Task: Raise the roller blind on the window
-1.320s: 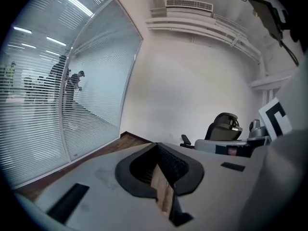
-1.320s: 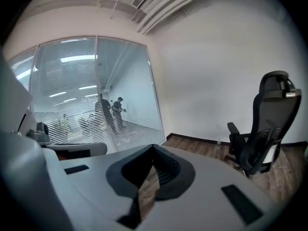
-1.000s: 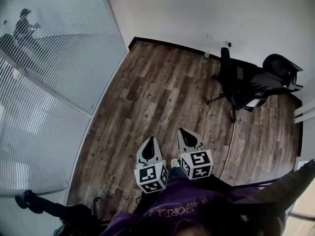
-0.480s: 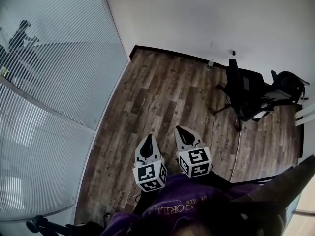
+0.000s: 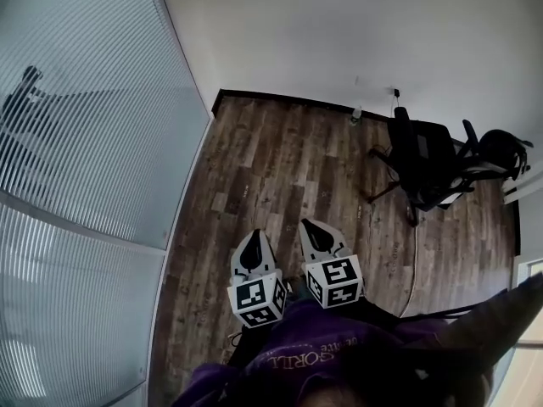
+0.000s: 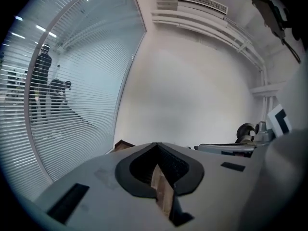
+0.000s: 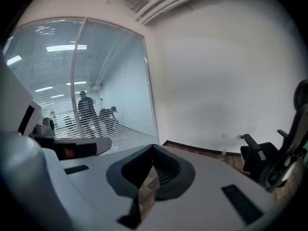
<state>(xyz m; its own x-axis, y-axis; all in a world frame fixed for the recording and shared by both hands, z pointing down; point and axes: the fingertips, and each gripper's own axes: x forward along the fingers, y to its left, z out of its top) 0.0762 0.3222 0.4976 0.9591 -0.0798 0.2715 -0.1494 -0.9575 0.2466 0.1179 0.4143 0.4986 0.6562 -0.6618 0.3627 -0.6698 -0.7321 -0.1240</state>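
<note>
The blind [image 5: 93, 142] covers the glass wall on the left. It hangs flat from top to floor and is let down over the whole pane, and its fine pale slats run level along the wall toward the room's corner. Dim figures of people [image 6: 45, 83] show through it in both gripper views. The left gripper [image 5: 254, 241] is held low in front of the person's purple top [image 5: 314, 359], pointing forward and a little downward over the floor. Its grey jaws are closed tip to tip with nothing between them, and its black-and-white marker cube [image 5: 257, 299] sits nearest the body. Just beside it, not touching, the right gripper [image 5: 315, 228] lies almost parallel and reaches slightly further ahead. Its jaws also meet at the tips, and it is empty too. Both grippers are well apart from the blind and aim at the plain white wall [image 5: 339, 32] rather than at the glass. The floor [image 5: 280, 168] is dark wood plank with a worn grain. On the right, near the wall, stands a black office chair [image 5: 424, 164].
</note>
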